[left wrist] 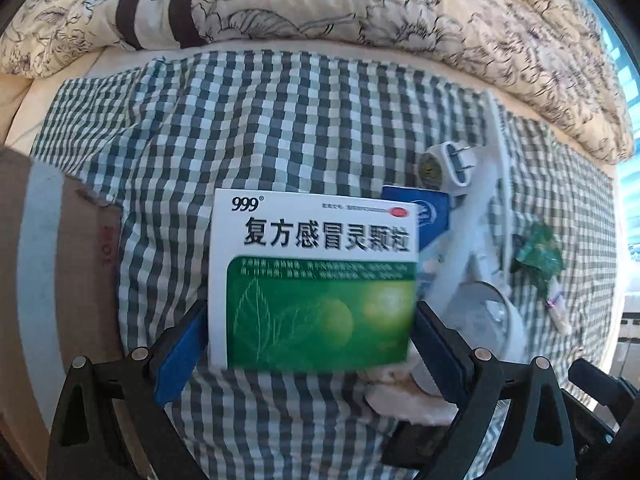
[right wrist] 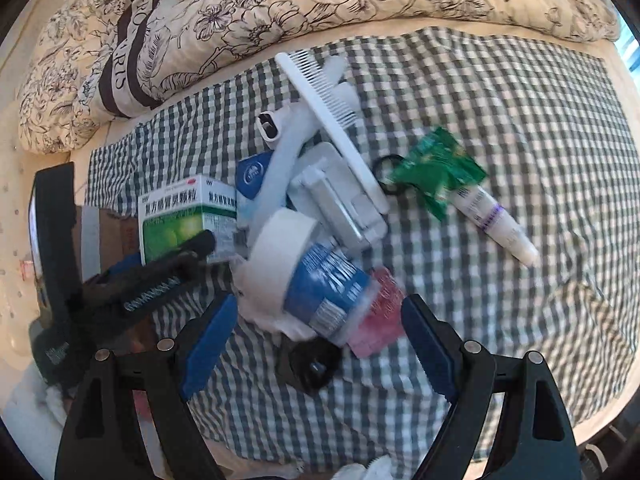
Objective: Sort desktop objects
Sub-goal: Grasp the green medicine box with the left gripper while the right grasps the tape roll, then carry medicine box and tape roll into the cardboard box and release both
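1. Medicine box, white over green, printed "999": we log it clamped between the blue pads of the left gripper, one pad on each side edge, above the checked cloth. All places below are given from this box.
2. Right gripper: we record its fingers spread wide with nothing pressed between them, over the heap to the right of the box.
3. Blue-labelled tub with a white lid: lying on its side just right of the box, nearest the right gripper's pads.
4. White comb: beyond the box and to its right, resting across the heap.
5. White plug: just beyond the box, beside the comb.
6. Green foil packet: further right, past the comb, touching a white tube.
7. Cardboard box: directly left of the medicine box, at the cloth's edge.
8. Floral quilt: well beyond the box, along the far edge of the cloth.
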Demonstrator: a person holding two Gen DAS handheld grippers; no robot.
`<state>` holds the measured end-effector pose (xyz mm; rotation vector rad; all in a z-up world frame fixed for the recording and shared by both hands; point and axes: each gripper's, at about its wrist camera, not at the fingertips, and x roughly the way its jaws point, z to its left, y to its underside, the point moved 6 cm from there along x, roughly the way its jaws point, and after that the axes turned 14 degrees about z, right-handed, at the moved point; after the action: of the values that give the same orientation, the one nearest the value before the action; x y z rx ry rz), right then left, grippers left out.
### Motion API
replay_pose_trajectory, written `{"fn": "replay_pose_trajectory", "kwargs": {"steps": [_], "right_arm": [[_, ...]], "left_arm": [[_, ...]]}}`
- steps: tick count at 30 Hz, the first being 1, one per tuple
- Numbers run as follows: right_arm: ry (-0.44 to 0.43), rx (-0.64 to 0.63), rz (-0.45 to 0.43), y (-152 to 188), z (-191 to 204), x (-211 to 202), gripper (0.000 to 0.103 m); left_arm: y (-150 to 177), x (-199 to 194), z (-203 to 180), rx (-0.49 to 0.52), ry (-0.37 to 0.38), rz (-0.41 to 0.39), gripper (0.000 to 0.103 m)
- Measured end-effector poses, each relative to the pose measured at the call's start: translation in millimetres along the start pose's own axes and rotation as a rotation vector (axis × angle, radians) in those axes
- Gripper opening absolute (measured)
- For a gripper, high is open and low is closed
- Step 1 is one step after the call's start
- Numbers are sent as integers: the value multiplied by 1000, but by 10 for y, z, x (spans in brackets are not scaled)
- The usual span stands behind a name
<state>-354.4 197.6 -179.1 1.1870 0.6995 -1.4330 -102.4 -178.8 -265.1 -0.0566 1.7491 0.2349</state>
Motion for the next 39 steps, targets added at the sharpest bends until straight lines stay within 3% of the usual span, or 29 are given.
{"fn": "replay_pose_trajectory", "kwargs": {"steps": [5,8,10,14,16,24,39], "right_arm": [[-9,32,25,-179,103,208,84],[15,62,42,-221,108,305,77],[23,86,65,-234,96,391,66],[27,100,70,-252,99,445,57],[12,93,53,-264,133,398,35],[-24,95,41,-240,146,290,33],[-54,38,-69,-144,446,-299,32]], "left_arm": [[-75,172,45,-5,14,32,100],[-85,225,57,-7,29,39,100],[-80,259,66,-10,44,41,100],[-73,303,109,-5,62,38,99],[-82,277,125,4,71,19,97],[-37,6,108,58,81,-76,96],[179,-614,250,2,100,-185,96]]}}
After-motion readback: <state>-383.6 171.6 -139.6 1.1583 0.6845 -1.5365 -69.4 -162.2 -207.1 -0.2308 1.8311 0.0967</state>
